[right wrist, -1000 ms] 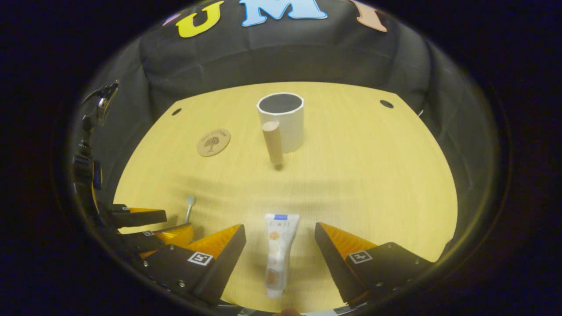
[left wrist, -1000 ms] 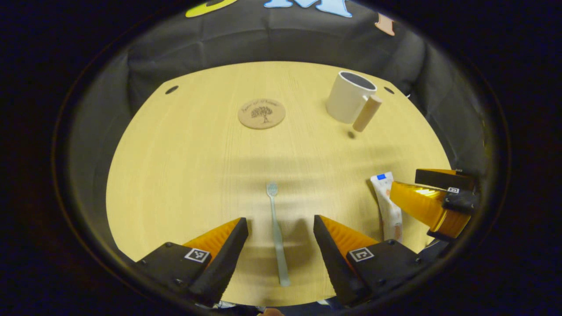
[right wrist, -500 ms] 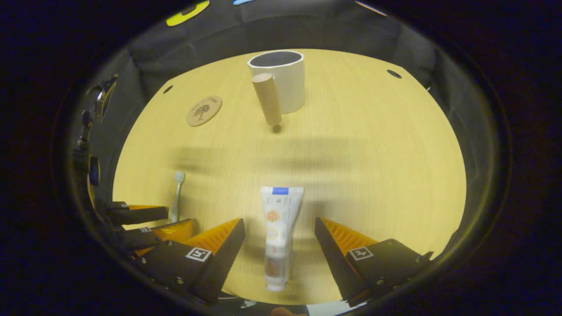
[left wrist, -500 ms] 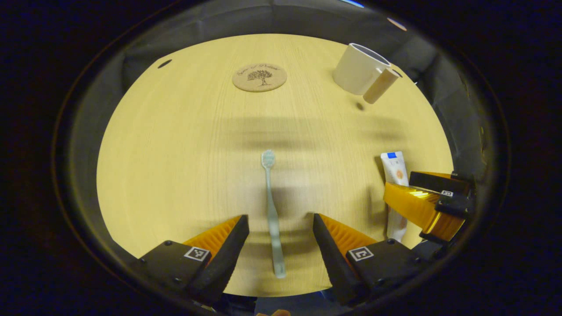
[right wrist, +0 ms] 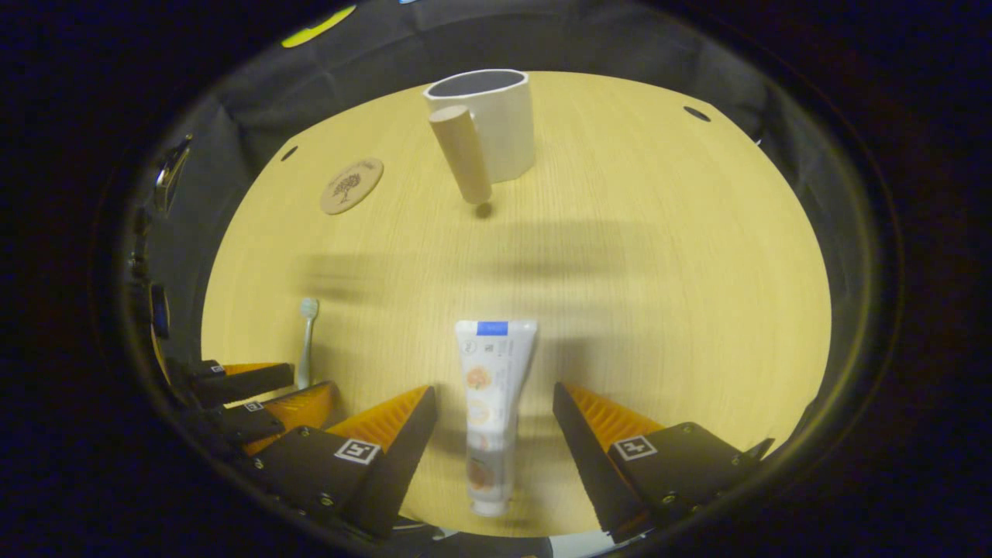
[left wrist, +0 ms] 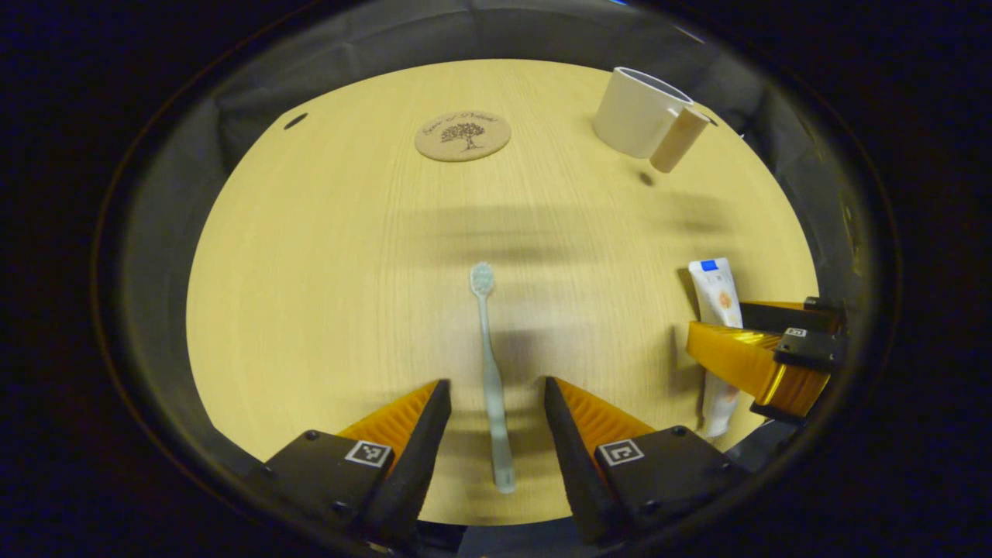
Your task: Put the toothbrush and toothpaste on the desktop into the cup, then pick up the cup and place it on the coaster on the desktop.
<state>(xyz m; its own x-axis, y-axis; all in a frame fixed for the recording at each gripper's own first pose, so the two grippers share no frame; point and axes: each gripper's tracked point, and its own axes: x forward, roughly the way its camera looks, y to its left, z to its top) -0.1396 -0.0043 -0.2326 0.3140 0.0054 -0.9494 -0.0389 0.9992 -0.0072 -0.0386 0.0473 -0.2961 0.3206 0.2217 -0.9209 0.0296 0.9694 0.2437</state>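
Near the desktop's (left wrist: 325,256) front edge you are keeping both grippers spread, the left gripper (left wrist: 490,418) straddling the light, stiff toothbrush (left wrist: 490,372) mid-handle, the right gripper (right wrist: 494,430) straddling the soft, squashy toothpaste (right wrist: 488,395) at mid-body, neither yet gripping.

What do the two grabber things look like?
Each gripper has two wedge-shaped fingers with ridged sides on blocky black bases. Every base carries a small square black-and-white marker. The left gripper appears in the left gripper view, the right gripper in the right gripper view.
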